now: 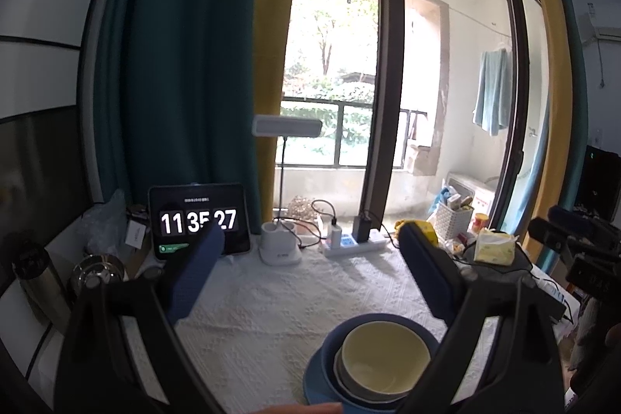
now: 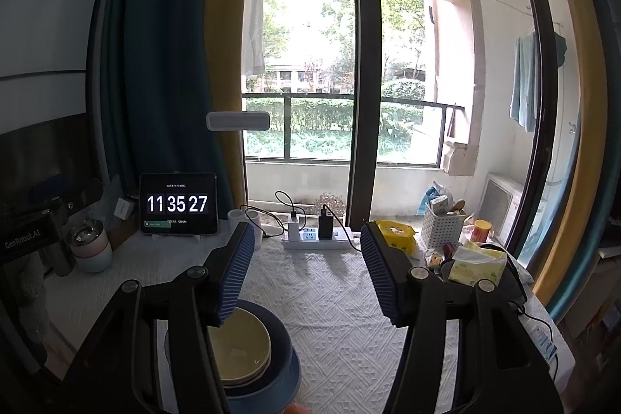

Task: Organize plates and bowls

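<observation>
Seen first through the left wrist view, the left gripper point(image 1: 310, 247) hangs above the table with its two blue-padded fingers point(image 1: 198, 270) spread wide and nothing between them. Below and slightly right of the gap sits the stack of dishes: a pale yellow bowl point(image 1: 384, 352) nested in a grey bowl point(image 1: 343, 375), which sits in a deeper dark blue bowl point(image 1: 330, 348), all resting on a blue plate point(image 1: 314, 379). The stack stands on the white textured tablecloth point(image 1: 291, 297), at the near edge of the table. Farther back, a tablet clock point(image 1: 200, 220) reads 11:35:27, with a white lamp base point(image 1: 279, 247) and a power strip point(image 1: 353, 243) beside it.

Next, through the right wrist view, the right gripper point(image 2: 308, 258) also stands open, its ribbed blue fingers point(image 2: 236, 270) apart and empty. Here the same stack lies at lower left, partly hidden behind the left finger: the yellow bowl point(image 2: 242, 344) shows a smooth, glossy inside, ringed by the dark blue bowl point(image 2: 279, 340), with the blue plate point(image 2: 293, 379) showing beneath. The tablecloth point(image 2: 330, 317) spreads out to the right of it. At the back stand the tablet clock point(image 2: 177, 204), the power strip point(image 2: 314, 239), a white basket point(image 2: 442, 227) and a yellow tissue pack point(image 2: 475, 266).
</observation>
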Available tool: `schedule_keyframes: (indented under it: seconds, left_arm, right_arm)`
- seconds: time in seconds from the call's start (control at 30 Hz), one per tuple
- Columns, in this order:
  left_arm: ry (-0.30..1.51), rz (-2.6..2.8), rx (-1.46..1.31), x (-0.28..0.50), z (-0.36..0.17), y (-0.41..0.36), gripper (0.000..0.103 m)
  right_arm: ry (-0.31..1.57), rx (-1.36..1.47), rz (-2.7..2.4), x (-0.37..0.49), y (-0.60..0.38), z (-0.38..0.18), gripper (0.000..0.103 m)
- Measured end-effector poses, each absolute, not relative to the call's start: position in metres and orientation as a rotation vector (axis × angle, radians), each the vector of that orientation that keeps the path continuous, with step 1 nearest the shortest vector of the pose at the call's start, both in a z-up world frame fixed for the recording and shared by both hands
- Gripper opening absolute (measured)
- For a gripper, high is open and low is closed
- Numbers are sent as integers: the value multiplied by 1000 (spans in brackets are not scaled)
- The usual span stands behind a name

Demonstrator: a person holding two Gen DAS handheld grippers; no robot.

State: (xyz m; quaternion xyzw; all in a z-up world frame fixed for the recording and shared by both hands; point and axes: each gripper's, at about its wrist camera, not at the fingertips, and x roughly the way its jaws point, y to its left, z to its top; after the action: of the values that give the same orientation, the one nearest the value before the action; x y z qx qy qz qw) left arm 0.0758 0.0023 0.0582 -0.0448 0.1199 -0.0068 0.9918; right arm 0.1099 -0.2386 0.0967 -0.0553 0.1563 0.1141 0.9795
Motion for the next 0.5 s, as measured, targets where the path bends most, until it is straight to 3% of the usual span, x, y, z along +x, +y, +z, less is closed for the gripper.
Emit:
schedule_keyframes:
  seconds: [0.5]
  left_arm:
    - [241, -10, -88, 77, 58, 2, 93]
  right_arm:
    - [319, -107, 227, 110, -239, 94, 60]
